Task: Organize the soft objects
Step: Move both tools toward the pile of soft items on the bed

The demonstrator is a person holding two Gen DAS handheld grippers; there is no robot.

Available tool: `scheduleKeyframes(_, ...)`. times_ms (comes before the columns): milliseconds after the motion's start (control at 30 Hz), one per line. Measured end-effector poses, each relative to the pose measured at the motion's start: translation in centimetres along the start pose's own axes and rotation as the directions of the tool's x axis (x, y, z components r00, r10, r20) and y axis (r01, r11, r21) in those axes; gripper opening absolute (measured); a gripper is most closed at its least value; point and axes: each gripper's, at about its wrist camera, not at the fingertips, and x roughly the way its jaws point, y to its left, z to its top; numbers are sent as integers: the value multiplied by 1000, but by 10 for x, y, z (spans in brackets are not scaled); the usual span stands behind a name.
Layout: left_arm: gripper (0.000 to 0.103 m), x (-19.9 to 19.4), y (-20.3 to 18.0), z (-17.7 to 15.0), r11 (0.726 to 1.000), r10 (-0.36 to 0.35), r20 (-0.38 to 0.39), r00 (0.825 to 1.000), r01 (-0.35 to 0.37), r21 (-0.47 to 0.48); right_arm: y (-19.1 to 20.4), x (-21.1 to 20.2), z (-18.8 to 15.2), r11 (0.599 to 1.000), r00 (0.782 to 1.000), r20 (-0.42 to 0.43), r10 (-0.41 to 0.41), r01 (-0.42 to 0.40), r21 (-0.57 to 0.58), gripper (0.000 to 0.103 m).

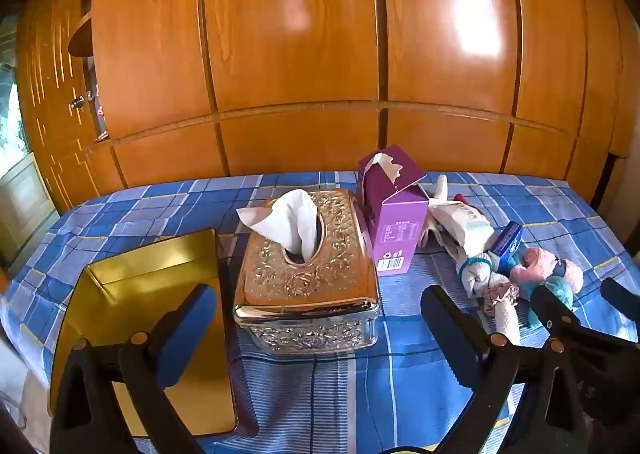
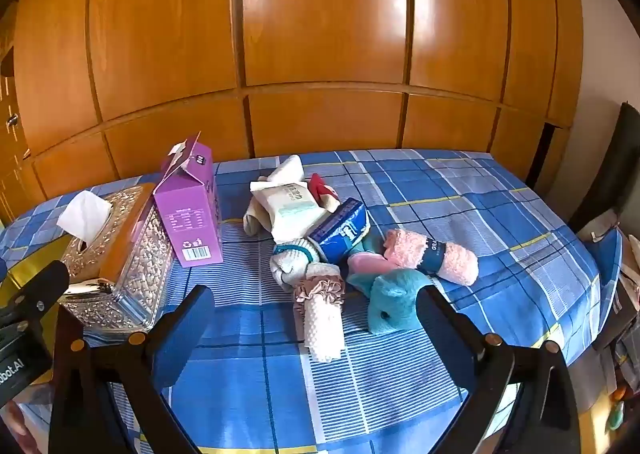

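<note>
On the blue plaid cloth (image 2: 480, 189), from the empty gold tray (image 1: 160, 266) past the ornate tissue box (image 1: 308, 278) to the heaped soft things, the teal plush toy (image 2: 394, 300) wants a central pinch, both the left gripper (image 1: 316, 318) and right gripper (image 2: 316, 318) hovering tilted downward, jaws wide apart and empty.

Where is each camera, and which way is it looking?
Left wrist: sits on the left hand-held gripper, looking down along its open black fingers at the tissue box and gold tray.
Right wrist: sits on the right hand-held gripper, fingers open, facing the soft toy and rolled cloths.
Both show: the purple carton, the blue checked cloth, the wooden wall.
</note>
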Motion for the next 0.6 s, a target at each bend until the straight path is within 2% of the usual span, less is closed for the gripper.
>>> scheduleKeyframes(167, 102, -2, 6, -6, 1000, -8, 17, 1000, 8, 10, 10, -5, -1, 1000, 1000, 30, 4, -3, -27, 103)
scheduleKeyframes(600, 102, 0, 10, -6, 1000, 14, 6, 1000, -15, 15, 16, 0, -2, 998, 1000, 27, 10, -8, -59, 103)
